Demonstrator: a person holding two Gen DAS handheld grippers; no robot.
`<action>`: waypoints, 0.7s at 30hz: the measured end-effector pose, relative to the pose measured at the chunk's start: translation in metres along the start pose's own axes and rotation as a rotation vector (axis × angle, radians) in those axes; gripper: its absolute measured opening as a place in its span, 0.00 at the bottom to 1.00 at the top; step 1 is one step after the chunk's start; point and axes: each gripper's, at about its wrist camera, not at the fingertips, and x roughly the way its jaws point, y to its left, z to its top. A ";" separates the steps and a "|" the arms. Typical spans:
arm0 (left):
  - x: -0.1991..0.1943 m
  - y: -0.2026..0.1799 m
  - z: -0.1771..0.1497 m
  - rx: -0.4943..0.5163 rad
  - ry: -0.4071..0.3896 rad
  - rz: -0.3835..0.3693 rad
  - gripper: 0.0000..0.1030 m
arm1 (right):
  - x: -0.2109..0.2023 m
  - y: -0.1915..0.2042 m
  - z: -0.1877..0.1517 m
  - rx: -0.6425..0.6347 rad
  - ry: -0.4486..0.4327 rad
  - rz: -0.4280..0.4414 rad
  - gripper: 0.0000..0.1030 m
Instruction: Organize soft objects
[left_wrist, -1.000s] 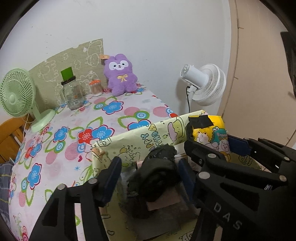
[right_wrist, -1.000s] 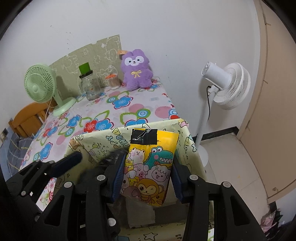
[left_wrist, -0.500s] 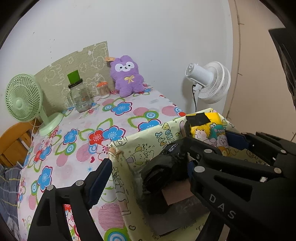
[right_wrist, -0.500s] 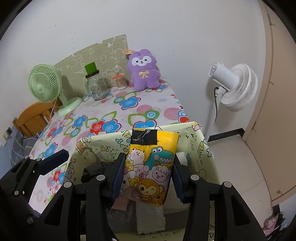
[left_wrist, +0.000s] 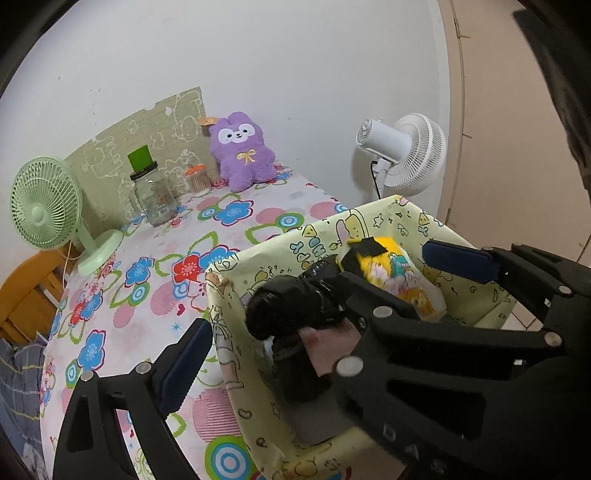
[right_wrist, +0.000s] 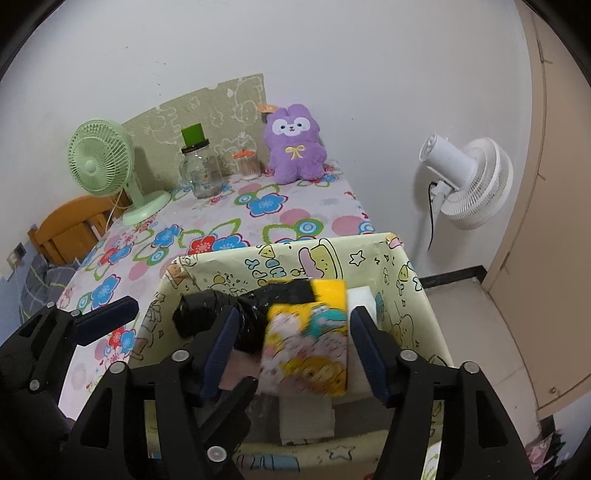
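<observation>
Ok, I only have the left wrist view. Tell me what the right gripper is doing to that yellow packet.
Observer: The right gripper's jaws are opening; the yellow packet is between the fingers, with a gap at each pad.
Operator: Now tell me what's beside the packet in the box.
Observer: A white block stands at its right, inside the patterned box.
</observation>
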 end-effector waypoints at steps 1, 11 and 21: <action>-0.001 0.000 0.000 -0.003 -0.001 0.001 0.93 | -0.002 0.000 -0.001 0.003 -0.003 -0.001 0.72; -0.017 0.006 -0.003 -0.023 -0.023 -0.014 0.94 | -0.024 0.006 -0.003 0.013 -0.045 -0.024 0.86; -0.046 0.028 -0.008 -0.053 -0.082 0.006 0.98 | -0.046 0.030 0.001 -0.005 -0.085 -0.039 0.86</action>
